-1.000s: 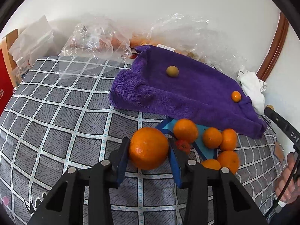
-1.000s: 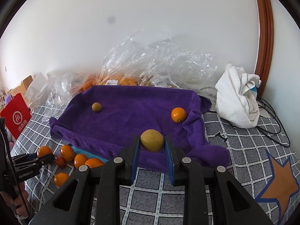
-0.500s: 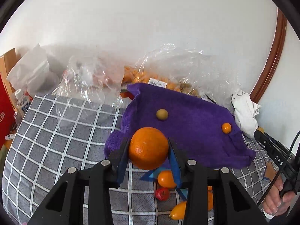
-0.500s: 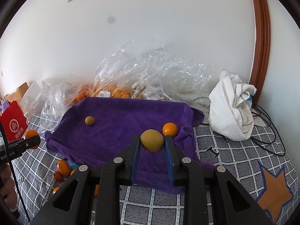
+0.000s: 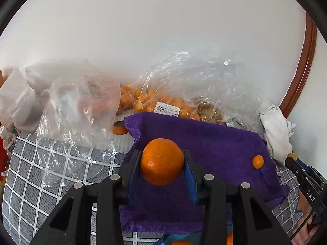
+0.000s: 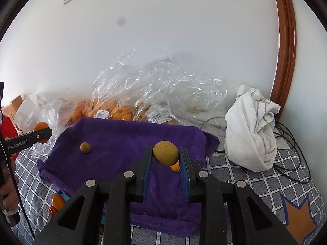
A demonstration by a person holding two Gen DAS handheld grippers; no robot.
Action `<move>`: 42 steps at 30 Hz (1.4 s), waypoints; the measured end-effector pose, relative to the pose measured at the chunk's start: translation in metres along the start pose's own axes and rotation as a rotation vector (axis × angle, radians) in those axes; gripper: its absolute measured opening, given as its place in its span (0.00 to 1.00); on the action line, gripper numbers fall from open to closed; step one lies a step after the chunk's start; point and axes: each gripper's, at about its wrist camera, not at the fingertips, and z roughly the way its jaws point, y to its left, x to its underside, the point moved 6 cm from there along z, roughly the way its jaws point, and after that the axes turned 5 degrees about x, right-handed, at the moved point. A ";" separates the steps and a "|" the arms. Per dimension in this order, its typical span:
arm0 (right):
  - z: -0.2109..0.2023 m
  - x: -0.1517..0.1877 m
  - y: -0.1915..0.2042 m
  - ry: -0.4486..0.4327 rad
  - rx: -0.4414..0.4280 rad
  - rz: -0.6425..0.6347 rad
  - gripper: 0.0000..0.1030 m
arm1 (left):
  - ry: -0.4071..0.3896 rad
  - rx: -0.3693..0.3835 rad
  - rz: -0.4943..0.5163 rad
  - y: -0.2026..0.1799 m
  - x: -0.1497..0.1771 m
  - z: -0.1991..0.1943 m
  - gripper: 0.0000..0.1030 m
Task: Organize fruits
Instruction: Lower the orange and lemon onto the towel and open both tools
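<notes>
My left gripper (image 5: 162, 162) is shut on a large orange (image 5: 162, 161) and holds it above the near left part of the purple towel (image 5: 214, 143). A small orange fruit (image 5: 257, 161) lies on the towel's right side. My right gripper (image 6: 166, 155) is shut on a yellow-brown round fruit (image 6: 166, 152) above the purple towel (image 6: 122, 138). A small brown fruit (image 6: 85, 147) lies on the towel's left part. A small orange fruit (image 6: 175, 167) shows just behind the held fruit. Loose oranges (image 6: 57, 201) lie by the towel's near left edge.
Clear plastic bags with oranges (image 5: 155, 102) lie behind the towel by the white wall. A crumpled white cloth (image 6: 252, 136) and black cables (image 6: 290, 134) are at the right. The checked grey bedcover (image 5: 40, 173) spreads to the left. A red bag (image 6: 9, 130) stands far left.
Both grippers have risen and moved forward over the purple towel with their fruits still held. The loose oranges have slipped down, nearly out of the left wrist view.
</notes>
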 end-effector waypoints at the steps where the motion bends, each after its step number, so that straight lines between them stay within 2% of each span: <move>1: 0.007 0.004 -0.001 0.011 0.002 0.003 0.25 | 0.010 -0.002 -0.001 0.001 0.002 0.006 0.37; 6: 0.036 0.023 -0.004 0.085 0.005 -0.001 0.25 | 0.045 0.006 -0.050 0.012 0.018 0.031 0.37; 9: 0.044 0.030 -0.002 0.110 0.010 -0.016 0.25 | 0.078 0.002 -0.032 0.012 0.027 0.041 0.37; 17: 0.052 0.040 0.009 0.113 0.015 -0.060 0.25 | 0.050 -0.019 0.063 -0.007 0.035 0.041 0.37; 25: 0.060 0.046 0.011 0.137 0.020 -0.069 0.25 | 0.074 -0.038 0.049 0.000 0.039 0.051 0.37; 33: 0.065 0.050 0.010 0.158 0.026 -0.065 0.25 | 0.065 -0.059 0.063 0.002 0.040 0.052 0.37; 37: 0.067 0.050 0.010 0.167 0.031 -0.066 0.30 | 0.063 -0.060 0.073 0.002 0.040 0.053 0.37; 42: 0.064 0.048 0.009 0.150 0.027 -0.056 0.48 | 0.052 -0.033 0.054 0.002 0.039 0.050 0.40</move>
